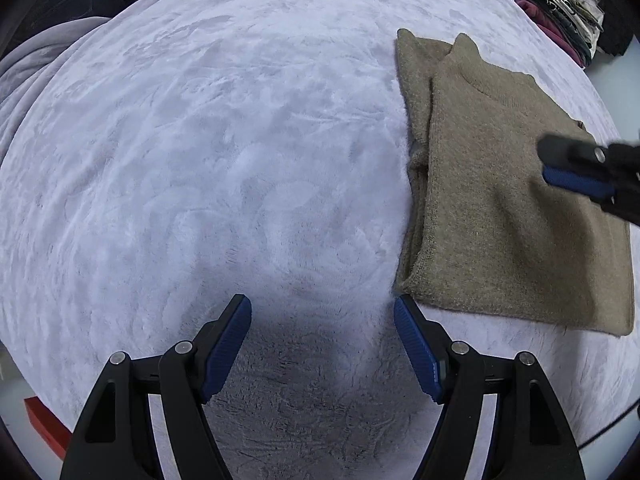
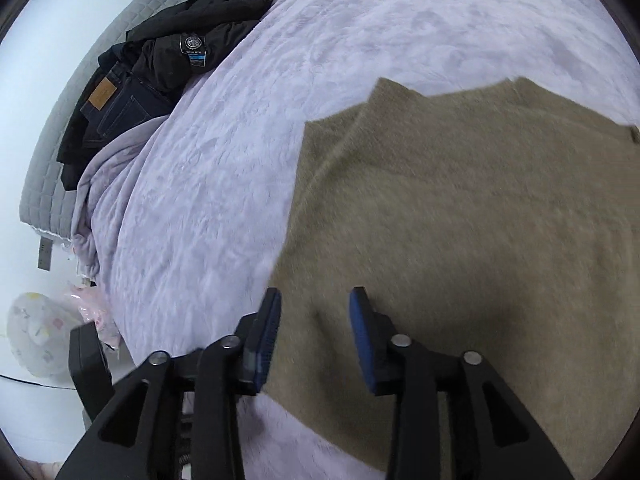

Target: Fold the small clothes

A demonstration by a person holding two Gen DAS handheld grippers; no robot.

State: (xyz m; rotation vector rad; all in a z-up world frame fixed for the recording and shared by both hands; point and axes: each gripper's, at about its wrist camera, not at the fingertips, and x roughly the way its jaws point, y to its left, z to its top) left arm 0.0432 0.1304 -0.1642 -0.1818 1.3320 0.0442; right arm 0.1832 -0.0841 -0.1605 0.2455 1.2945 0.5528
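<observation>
A tan knit sweater [image 1: 500,200] lies flat and partly folded on the lilac fleece blanket [image 1: 220,140], one side turned over onto its body. My left gripper [image 1: 322,304] is open and empty, hovering over bare blanket just left of the sweater's near corner. My right gripper [image 2: 314,296] is open and empty, low over the sweater [image 2: 480,220] near its left edge. It also shows in the left wrist view [image 1: 576,172], above the sweater's right side.
A stack of folded clothes [image 1: 560,16] sits at the far right. Dark jeans and a black jacket [image 2: 160,68] lie in a pile on the blanket's far left, by a grey quilted headboard [image 2: 52,160]. A red box [image 1: 44,424] sits below the bed edge.
</observation>
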